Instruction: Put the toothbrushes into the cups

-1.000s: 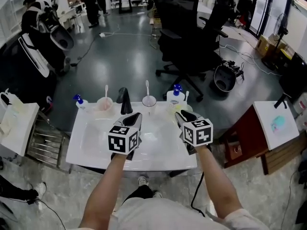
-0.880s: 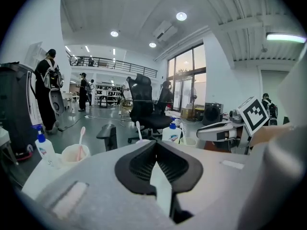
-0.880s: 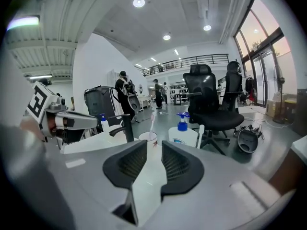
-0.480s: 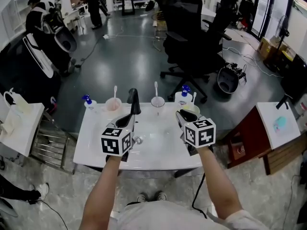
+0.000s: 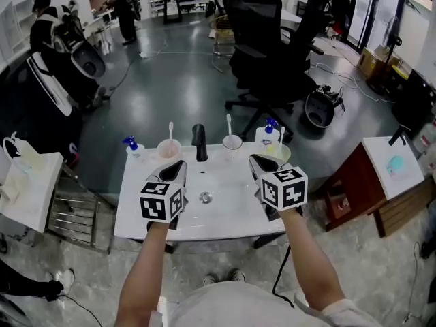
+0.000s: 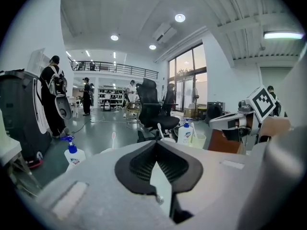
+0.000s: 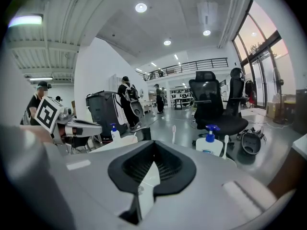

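Three cups stand along the back of the white sink (image 5: 225, 216), each with a toothbrush upright in it: a pink cup (image 5: 169, 149), a clear cup (image 5: 232, 142) and a pale green cup (image 5: 276, 154). My left gripper (image 5: 174, 171) hovers over the sink's left part, short of the pink cup, shut with nothing between its pads. My right gripper (image 5: 257, 163) hangs just in front of the green cup, also shut and empty. In the left gripper view the jaw tips (image 6: 156, 142) meet; in the right gripper view the jaw tips (image 7: 153, 142) meet too.
A black faucet (image 5: 199, 142) rises between the pink and clear cups, with the drain (image 5: 205, 197) below it. Blue-pump soap bottles stand at the back left (image 5: 132, 146) and back right (image 5: 270, 132). Black office chairs (image 5: 272, 53) stand beyond; a red-brown cabinet (image 5: 354, 189) is at the right.
Both grippers have drawn back from the row of cups toward the sink's near side, the left one shifting leftward. The toothbrushes stay standing in their cups.
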`<state>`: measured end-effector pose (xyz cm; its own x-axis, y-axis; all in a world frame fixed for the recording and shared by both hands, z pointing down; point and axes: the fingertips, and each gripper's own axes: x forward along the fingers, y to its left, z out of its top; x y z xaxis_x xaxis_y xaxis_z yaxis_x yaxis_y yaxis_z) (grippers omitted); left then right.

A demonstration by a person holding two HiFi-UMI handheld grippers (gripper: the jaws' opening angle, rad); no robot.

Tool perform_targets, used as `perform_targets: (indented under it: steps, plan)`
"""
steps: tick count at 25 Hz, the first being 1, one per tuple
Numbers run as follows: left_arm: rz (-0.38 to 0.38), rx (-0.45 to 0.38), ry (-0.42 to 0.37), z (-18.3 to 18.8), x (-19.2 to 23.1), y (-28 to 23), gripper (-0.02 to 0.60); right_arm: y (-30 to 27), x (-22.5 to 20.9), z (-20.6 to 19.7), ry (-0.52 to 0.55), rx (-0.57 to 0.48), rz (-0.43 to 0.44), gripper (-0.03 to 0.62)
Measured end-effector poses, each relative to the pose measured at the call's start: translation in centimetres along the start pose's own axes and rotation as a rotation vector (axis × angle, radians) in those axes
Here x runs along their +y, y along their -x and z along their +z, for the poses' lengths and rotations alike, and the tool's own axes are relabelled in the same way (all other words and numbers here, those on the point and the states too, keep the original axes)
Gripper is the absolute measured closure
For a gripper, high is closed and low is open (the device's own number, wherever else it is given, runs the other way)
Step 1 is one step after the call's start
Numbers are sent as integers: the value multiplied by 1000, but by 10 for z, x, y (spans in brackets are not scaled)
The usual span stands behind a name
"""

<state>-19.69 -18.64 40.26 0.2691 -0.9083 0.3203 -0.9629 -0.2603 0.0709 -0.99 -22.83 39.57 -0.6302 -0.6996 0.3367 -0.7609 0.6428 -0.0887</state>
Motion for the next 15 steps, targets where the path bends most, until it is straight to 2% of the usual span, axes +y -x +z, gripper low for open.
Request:
perform_targets:
  steps: [7, 15]
  plan:
    - [-8, 11, -13, -10, 10, 10, 577, -5, 22, -3, -7, 0, 1, 591]
    - [-26, 8, -12, -12, 3, 14, 577, 0, 28, -4, -3, -3, -3, 591]
